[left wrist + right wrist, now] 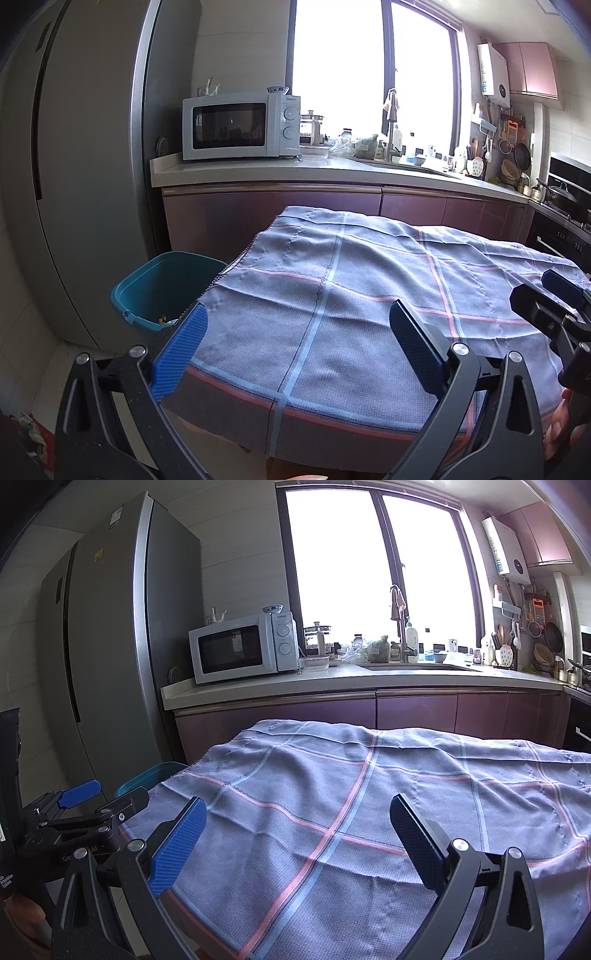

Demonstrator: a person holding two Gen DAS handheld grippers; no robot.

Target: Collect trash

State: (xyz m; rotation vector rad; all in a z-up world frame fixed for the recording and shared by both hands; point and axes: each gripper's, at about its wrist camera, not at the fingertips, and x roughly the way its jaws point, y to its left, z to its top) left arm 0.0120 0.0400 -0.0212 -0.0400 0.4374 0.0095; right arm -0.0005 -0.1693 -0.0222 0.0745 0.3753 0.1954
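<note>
Bright window (369, 62) behind counter (258, 168) (microwave (240, 125) there), grey fridge (85, 166) alongside.

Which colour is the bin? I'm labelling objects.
Teal-blue: the bin stands on the floor left of the table, clearest in the left wrist view.

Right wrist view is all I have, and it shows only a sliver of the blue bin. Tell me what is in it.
Observer: The left wrist view looks down into the blue bin: a few small scraps lie at its bottom.
Operator: Check the left gripper's jaws.
Observer: The left gripper is open, with nothing between its fingers, over the near edge of the checked cloth.
Operator: Report any trash beside the table.
Observer: A crumpled thing lies on the floor at the lower left, too blurred to identify.
</note>
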